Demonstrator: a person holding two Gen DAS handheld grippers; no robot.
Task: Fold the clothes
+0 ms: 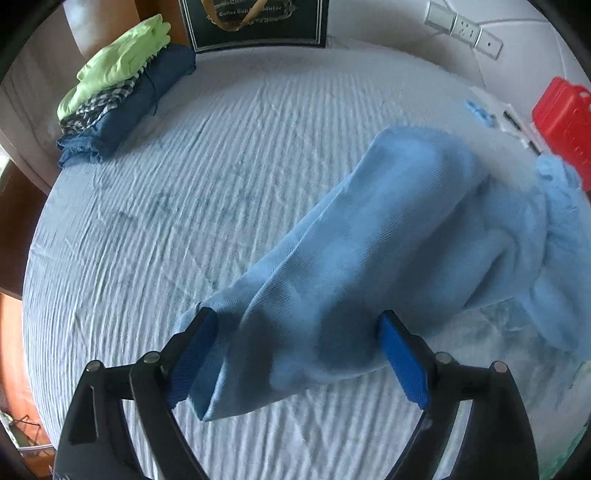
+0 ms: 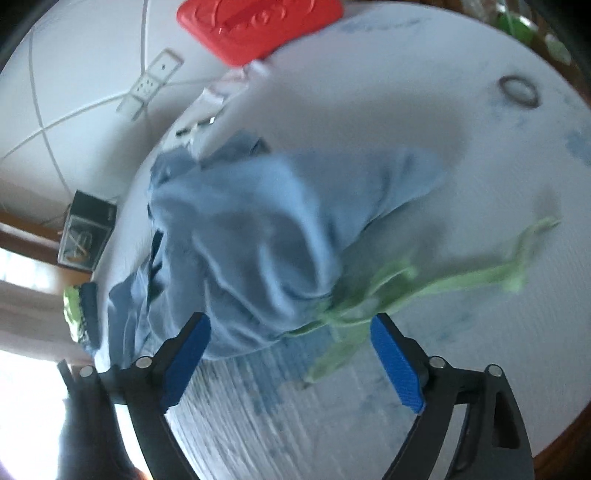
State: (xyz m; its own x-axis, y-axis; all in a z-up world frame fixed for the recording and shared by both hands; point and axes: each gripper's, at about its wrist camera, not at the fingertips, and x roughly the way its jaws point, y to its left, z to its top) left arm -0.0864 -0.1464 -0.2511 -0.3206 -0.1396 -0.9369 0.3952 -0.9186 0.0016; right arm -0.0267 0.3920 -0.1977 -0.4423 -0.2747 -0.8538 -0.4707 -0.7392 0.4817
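A stack of folded clothes (image 1: 122, 92) sits at ten o'clock on the tabletop (image 1: 258, 147), while the light-blue garment (image 1: 369, 266) lies rumpled at centre, unfolded, between the wide-spread left hand-held gripper (image 1: 299, 350) and right hand-held gripper (image 2: 291, 354), neither gripping it.

- Light blue garment (image 1: 388, 236), plain, no print.
- Pale blue-white ribbed cover (image 1: 184, 221) on the table.
- Folded stack (image 1: 122, 88): lime green on top, black-and-white check beneath, navy at the bottom.
- Bright red lid (image 2: 258, 22).
- Pale green cord (image 2: 461, 277).
- Black grippers with blue pads (image 1: 195, 354).
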